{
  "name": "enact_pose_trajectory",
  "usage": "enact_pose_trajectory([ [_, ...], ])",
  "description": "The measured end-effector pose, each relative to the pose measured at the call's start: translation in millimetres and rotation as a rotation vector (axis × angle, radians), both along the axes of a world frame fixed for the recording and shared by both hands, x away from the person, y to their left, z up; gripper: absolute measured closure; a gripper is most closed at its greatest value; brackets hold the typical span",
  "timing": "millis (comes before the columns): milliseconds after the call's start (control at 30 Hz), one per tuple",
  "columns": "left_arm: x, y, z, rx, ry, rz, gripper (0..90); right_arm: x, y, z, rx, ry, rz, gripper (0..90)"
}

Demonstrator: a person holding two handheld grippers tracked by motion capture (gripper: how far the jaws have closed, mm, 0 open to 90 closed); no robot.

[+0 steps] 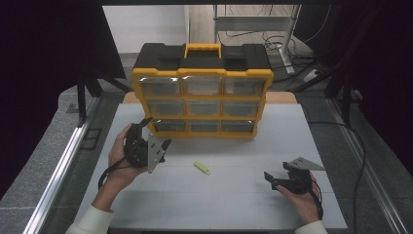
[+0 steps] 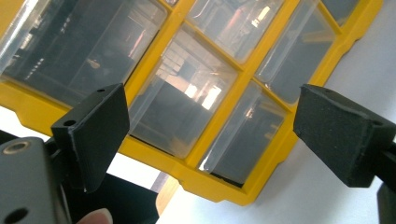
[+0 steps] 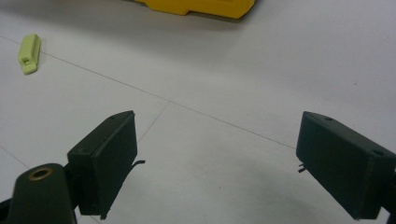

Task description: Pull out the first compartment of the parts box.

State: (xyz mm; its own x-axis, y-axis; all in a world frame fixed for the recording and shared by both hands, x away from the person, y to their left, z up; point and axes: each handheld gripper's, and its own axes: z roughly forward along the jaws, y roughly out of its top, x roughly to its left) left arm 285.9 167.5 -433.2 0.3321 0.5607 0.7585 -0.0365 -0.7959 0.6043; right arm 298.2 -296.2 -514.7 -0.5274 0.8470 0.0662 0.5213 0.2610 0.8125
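Left tool (image 1: 154, 132), spread wide and gripping nothing, held at centre left of the high view against the lower left corner of the yellow drawer organiser (image 1: 202, 92), which stands upright at upper centre of the desk (image 1: 292, 146); right tool (image 1: 272, 179), likewise spread and empty, low at lower right. Organiser judged rigid, bulky and fairly heavy, best lifted by the yellow top handle (image 1: 202, 48); clear drawers (image 2: 182, 109) judged light, smooth, brittle, to be pinched at the front lip. No readable writing or brand; small green piece (image 1: 202, 167) loose mid-desk.
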Motion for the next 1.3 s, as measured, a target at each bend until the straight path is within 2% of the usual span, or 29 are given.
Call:
enact_pose_trajectory([
  [33, 0.5, -0.6, -0.1, -0.014, 0.003, 0.001, 11.0, 0.0, -0.3, 0.1, 0.0, -0.001, -0.001, 12.6],
  [233, 4.3, -3.6, 3.1, -0.011, -0.004, 0.0, 11.0, -0.4, -0.7, 0.1, 0.002, -0.002, 0.001, 12.6],
  [300, 6.5, -3.7, 5.2, 0.002, -0.009, -0.001, 10.9, -0.4, -0.6, 0.0, 0.003, 0.0, 0.0, 12.6],
  [567, 12.5, -1.9, 14.6, -0.012, -0.024, 0.003, 11.0, -0.2, -1.3, -0.1, 0.0, -0.002, -0.006, 12.7],
  [833, 17.2, -4.8, 25.7, -0.004, -0.043, -0.001, 11.0, -0.3, -1.6, -0.1, -0.004, -0.004, -0.012, 12.6],
  [967, 19.8, -6.2, 27.5, -0.016, -0.042, -0.009, 11.0, -0.3, -1.7, -0.2, -0.005, -0.003, -0.011, 12.6],
  [1000, 20.8, -6.1, 28.5, -0.005, -0.047, -0.008, 11.0, -0.3, -1.7, -0.2, -0.004, -0.003, -0.011, 12.6],
  [1300, 26.0, -6.1, 34.9, -0.005, -0.055, -0.003, 11.0, 0.0, -1.6, -0.6, -0.004, -0.001, -0.007, 12.7],
])
